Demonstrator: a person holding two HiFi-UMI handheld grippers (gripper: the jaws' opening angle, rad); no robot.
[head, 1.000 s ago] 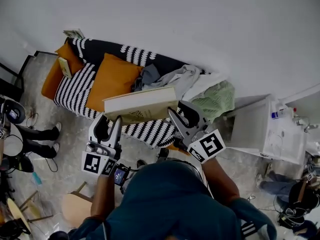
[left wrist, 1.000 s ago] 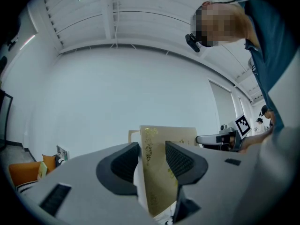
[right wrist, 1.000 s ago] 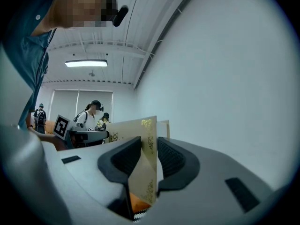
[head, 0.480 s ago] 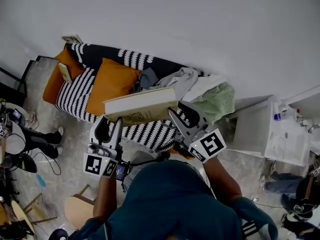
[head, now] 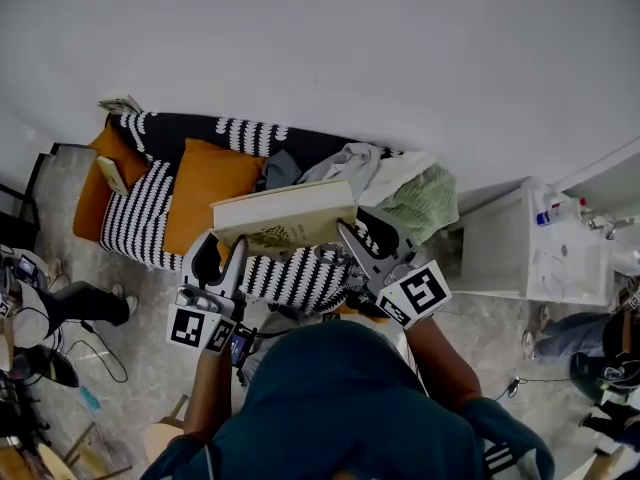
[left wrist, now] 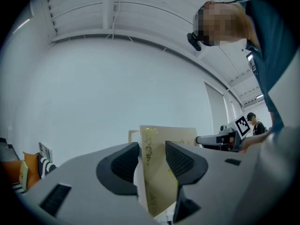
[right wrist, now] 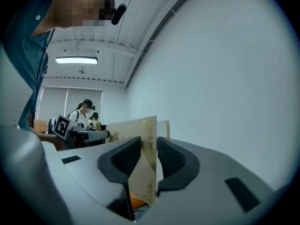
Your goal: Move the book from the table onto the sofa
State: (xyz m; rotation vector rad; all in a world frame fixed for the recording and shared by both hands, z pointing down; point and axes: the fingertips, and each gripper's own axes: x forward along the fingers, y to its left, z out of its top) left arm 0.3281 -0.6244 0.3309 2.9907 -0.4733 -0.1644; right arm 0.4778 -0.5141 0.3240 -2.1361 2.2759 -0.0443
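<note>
"Now, the left gripper first. State?"

"Left gripper (left wrist: 152,161): clamped on the book (left wrist: 161,182). In its own view both pads (left wrist: 123,165) press on it, one to each side, at one end of the book. I read the gripper as pointing about level."

"And the right?"

"Right gripper (right wrist: 149,161): likewise closed on the book, at the opposite end. The cover with gold ornament stands between its pads and touches both. Each gripper view shows the other gripper across the length of the book, marker cube (left wrist: 241,124) included."

"Where is the book, then?"

"Carried between the two grippers, off any surface. In the head view it spans the gap between them, and its pale page edge and ornamented cover both show. Behind it lies the striped sofa (head: 150,203). The book overlaps the sofa's front edge in that view, but I cannot tell whether it hangs over the seat or short of it."

"Surroundings?"

"On the sofa there is an orange cushion (head: 205,183) at the middle. Grey and white clothes (head: 345,163) are heaped beside it, and a green blanket (head: 425,203) lies at the far right end. Further right, apart from the sofa, is a white stand (head: 500,258) with small bottles on top. A plain pale wall (head: 400,48) runs behind all of it."
</note>
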